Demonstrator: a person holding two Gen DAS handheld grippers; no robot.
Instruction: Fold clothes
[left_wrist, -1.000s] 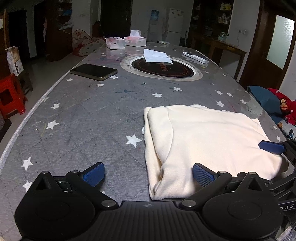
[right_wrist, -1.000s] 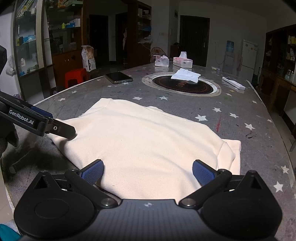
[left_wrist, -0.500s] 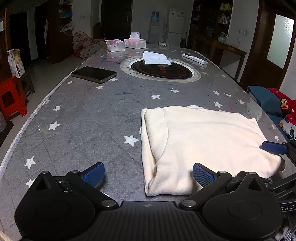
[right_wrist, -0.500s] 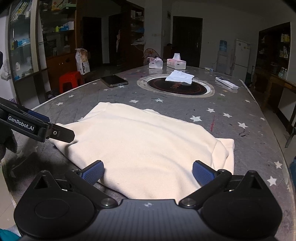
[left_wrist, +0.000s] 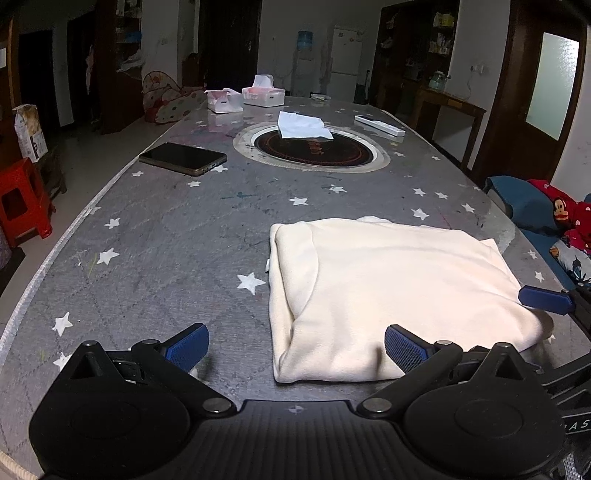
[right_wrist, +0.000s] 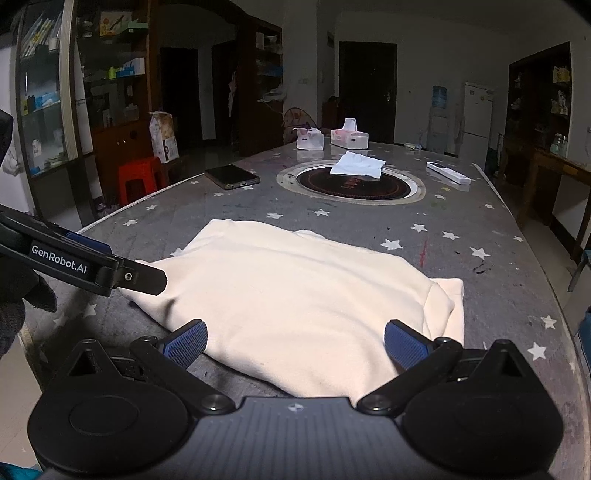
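A cream garment (left_wrist: 388, 291) lies folded into a thick rectangle on the grey star-patterned table (left_wrist: 166, 251). My left gripper (left_wrist: 295, 349) is open just short of the garment's near left corner, holding nothing. Its right fingertip (left_wrist: 404, 349) sits before the near edge and its left one over bare table. In the right wrist view the garment (right_wrist: 303, 295) fills the middle, and my right gripper (right_wrist: 295, 343) is open at its near edge, empty. The left gripper (right_wrist: 99, 269) reaches in from the left beside the cloth. A right fingertip (left_wrist: 543, 300) shows at the garment's right edge.
A phone (left_wrist: 183, 158), a round inset hob (left_wrist: 312, 149) with a white tissue (left_wrist: 303, 125), two tissue boxes (left_wrist: 262, 95) and a white remote (left_wrist: 380, 124) lie farther back. A red stool (left_wrist: 22, 201) stands left of the table. Blue and red cushions (left_wrist: 546, 210) lie to the right.
Both grippers have drawn back a little from the garment, which now looks smaller and farther off. Both stay open. The garment lies still.
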